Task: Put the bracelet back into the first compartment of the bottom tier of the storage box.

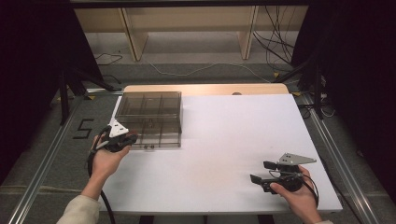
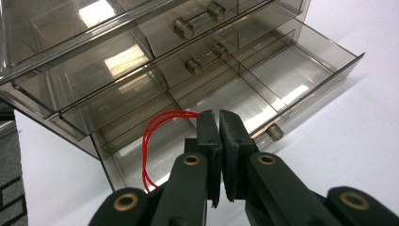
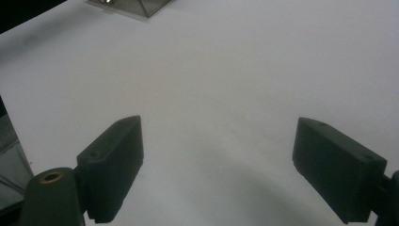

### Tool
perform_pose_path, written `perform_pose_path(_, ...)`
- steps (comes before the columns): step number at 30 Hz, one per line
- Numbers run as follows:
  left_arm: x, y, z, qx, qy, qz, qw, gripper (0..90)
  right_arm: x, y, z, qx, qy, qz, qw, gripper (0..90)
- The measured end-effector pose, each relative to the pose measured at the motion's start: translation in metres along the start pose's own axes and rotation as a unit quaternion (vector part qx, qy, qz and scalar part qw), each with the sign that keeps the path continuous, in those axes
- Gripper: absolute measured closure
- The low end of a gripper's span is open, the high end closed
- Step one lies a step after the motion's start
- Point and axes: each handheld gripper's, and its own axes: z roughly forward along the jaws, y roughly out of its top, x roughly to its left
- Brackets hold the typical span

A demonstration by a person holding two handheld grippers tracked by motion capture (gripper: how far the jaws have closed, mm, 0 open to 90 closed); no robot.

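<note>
The right gripper [image 1: 259, 171] is held low over the near right part of the white table [image 1: 224, 140], its jaws spread wide with bare tabletop between them. The left gripper [image 1: 130, 139] is held at the near left corner of the smoked clear drawer unit [image 1: 148, 116]. Its jaws are pressed together on a thin red string [image 2: 157, 125], which loops out to the left of the jaws over the lowest drawer [image 2: 263, 89]. That drawer is pulled out toward the gripper. Farther back, two upper drawers with clear bar handles are seen closed. The unit stands on the far left part of the table.
</note>
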Motion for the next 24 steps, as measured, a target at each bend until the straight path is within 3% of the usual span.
perform_pose_path(24, 0.0099, 0.0002, 0.0076, 0.010, 0.012, 0.000, 0.9999, 87.2, 0.0000, 0.0000, 0.0001, 0.000, 0.000, 0.000, 1.0000, 17.6)
